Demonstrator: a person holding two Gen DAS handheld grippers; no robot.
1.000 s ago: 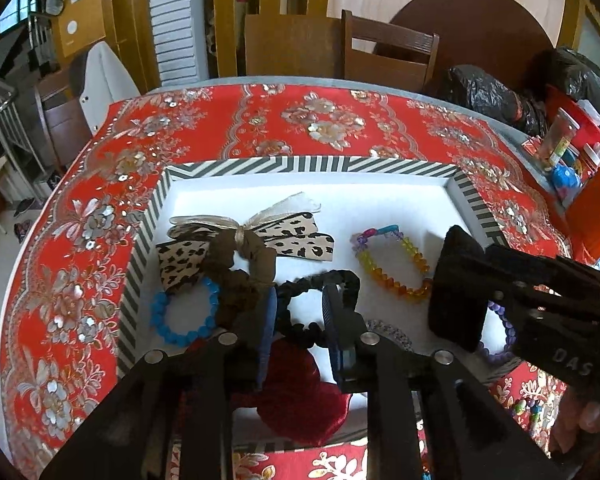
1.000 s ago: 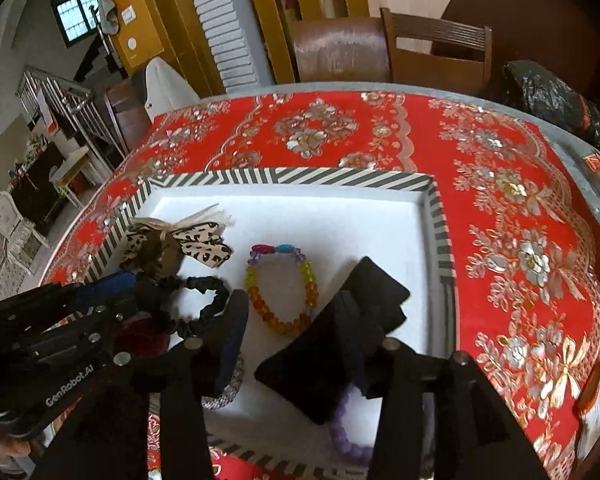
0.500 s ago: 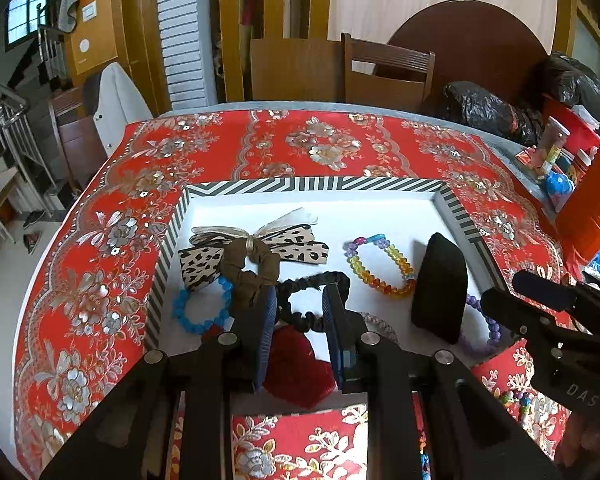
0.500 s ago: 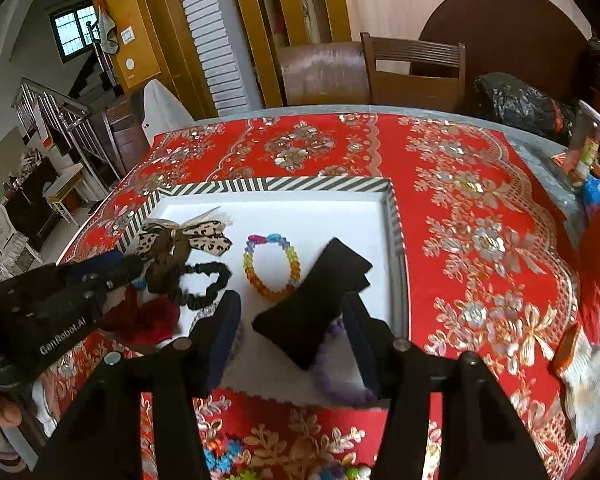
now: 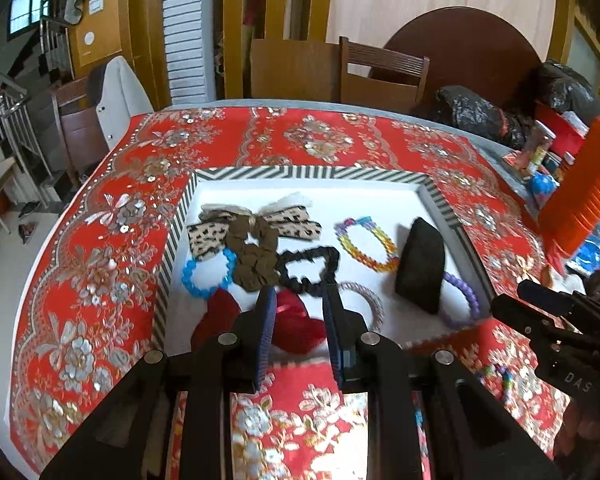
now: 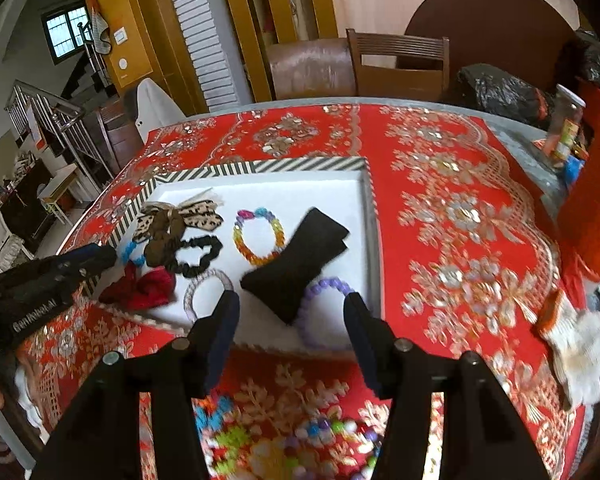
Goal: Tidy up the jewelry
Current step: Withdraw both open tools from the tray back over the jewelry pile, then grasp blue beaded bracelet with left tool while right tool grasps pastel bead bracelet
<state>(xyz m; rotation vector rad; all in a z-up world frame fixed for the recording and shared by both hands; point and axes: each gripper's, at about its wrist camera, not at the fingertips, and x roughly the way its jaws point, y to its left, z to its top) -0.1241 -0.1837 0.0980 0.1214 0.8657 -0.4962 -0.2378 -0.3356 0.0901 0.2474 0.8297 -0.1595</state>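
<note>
Both wrist views over tray [image 5: 312,173]

Both tools, left [image 5: 298,312] and right [image 6: 290,312], have pulled back from the tray [image 5: 300,173], the right now spread empty.

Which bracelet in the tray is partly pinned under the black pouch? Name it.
The purple beaded bracelet: the black pouch overlaps part of its loop at the tray's near right corner. The blue, rainbow and clear ones lie uncovered by it.
</note>
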